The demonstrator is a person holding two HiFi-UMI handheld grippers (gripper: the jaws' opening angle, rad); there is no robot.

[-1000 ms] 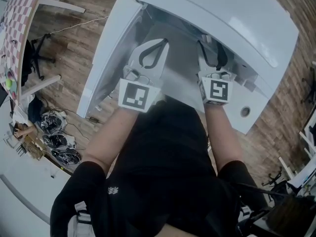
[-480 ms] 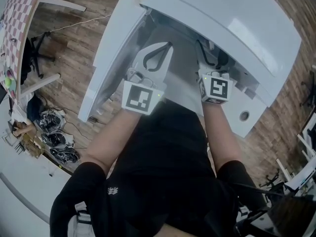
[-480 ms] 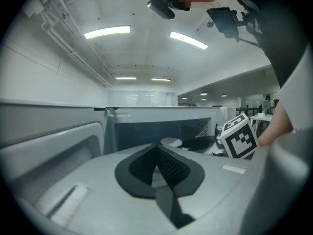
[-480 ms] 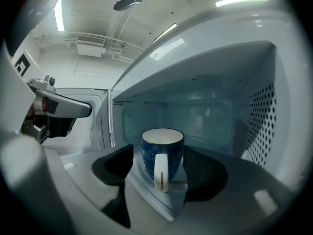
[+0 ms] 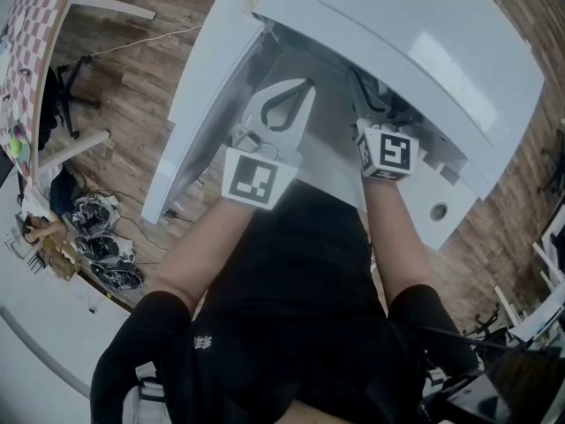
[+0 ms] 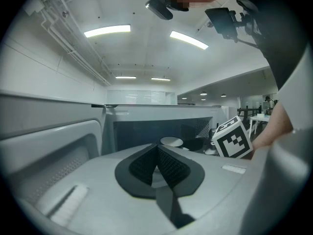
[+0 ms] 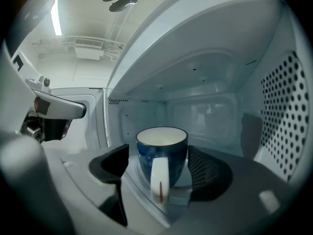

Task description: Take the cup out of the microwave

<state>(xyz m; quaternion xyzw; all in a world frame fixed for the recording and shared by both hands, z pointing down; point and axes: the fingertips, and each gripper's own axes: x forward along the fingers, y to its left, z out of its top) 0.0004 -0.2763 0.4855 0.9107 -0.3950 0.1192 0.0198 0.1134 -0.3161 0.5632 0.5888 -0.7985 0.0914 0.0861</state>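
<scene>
A blue cup (image 7: 164, 148) with a white inside and a white handle turned toward the camera stands on the floor of the open white microwave (image 5: 424, 34). My right gripper (image 7: 157, 152) reaches into the cavity. Its jaws have just been opening and stand open, one on each side of the cup, not pressing on it. In the head view its tips are hidden under the microwave's top; only its marker cube (image 5: 387, 151) shows. My left gripper (image 6: 157, 148) is shut on nothing, in front of the opening near the swung-out door (image 5: 212, 69). In the left gripper view the cup's rim (image 6: 171, 141) shows.
The microwave's perforated right wall (image 7: 286, 111) and its ceiling close in round the right gripper. The door stands open at the left. On the wooden floor (image 5: 132, 87) are a chair (image 5: 66, 104) and a heap of cables (image 5: 106, 246). The person's black top fills the lower middle.
The right gripper has slid a little further under the microwave's top, so less of its jaws shows in the head view. The left gripper has stayed almost where it was.
</scene>
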